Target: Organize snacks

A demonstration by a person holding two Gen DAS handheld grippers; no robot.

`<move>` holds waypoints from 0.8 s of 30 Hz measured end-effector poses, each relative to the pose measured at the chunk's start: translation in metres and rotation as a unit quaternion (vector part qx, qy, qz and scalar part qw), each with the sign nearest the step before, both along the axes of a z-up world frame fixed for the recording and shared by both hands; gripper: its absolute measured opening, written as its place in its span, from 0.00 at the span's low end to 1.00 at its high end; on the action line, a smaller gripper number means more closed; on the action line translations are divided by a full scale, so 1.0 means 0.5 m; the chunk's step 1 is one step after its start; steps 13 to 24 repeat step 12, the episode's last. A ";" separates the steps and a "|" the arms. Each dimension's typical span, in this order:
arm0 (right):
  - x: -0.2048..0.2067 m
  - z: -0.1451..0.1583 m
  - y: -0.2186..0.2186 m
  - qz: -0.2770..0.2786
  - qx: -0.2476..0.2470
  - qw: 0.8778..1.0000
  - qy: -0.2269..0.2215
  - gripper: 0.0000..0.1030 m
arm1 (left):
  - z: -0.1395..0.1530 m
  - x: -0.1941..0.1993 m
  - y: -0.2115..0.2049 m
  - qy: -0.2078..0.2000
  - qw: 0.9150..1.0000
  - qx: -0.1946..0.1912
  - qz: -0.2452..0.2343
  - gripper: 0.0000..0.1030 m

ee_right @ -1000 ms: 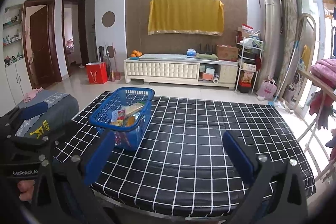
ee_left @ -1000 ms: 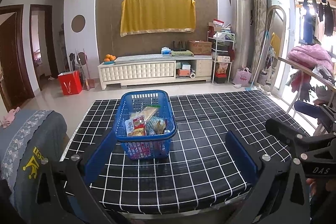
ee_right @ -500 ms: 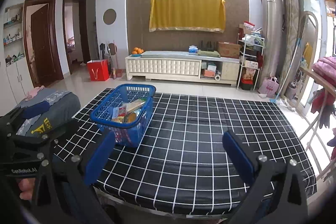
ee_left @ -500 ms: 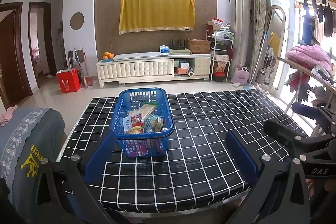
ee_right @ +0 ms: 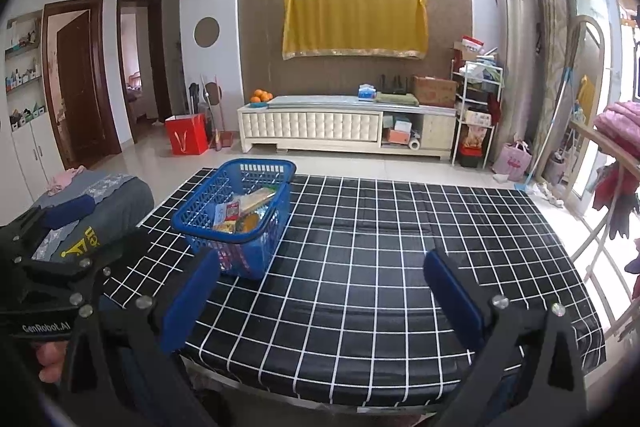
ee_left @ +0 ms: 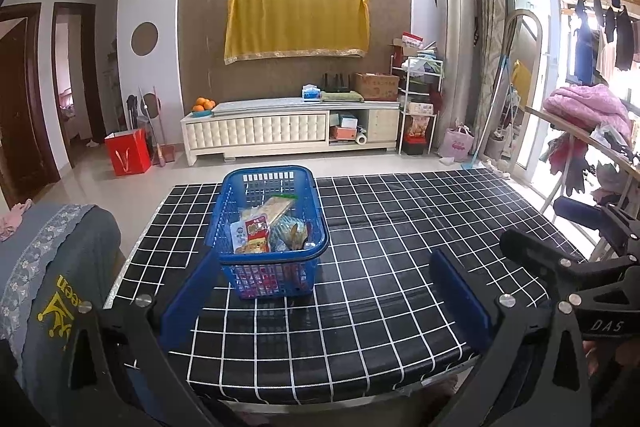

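Snack packets [ee_left: 267, 227] crowd the blue basket [ee_left: 269, 269] (labels unreadable), lower ones hidden.

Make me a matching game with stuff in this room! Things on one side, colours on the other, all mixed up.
Things:
1. basket holding the snacks
2. cloth on the wall
3. gift bag on the floor
4. table cover

Colours:
A. red
B. black with white lines
C. blue
D. yellow

Pairs: 1-C, 2-D, 3-A, 4-B

Right wrist cam: my right gripper [ee_right: 320, 291] held wide apart, empty, over checked table [ee_right: 400, 267]. Blue basket [ee_right: 236, 215] w/ snack packets [ee_right: 240, 211] sits far left.
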State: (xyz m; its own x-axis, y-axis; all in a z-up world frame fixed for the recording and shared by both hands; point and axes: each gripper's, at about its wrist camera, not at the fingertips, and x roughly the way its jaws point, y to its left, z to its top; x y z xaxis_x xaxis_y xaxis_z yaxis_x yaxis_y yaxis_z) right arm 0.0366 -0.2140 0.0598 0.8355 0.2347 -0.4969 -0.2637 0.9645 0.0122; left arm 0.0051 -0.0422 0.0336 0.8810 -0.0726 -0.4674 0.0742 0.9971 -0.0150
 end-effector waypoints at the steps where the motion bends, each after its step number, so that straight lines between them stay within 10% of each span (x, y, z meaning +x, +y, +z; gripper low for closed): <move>1: 0.000 0.001 0.001 0.000 0.000 1.000 0.000 1.00 | -0.001 0.000 -0.001 0.000 1.000 0.000 0.000 1.00; 24: -0.005 0.002 0.006 0.000 0.000 1.000 0.002 1.00 | -0.005 -0.003 0.002 0.005 1.000 -0.006 -0.001 1.00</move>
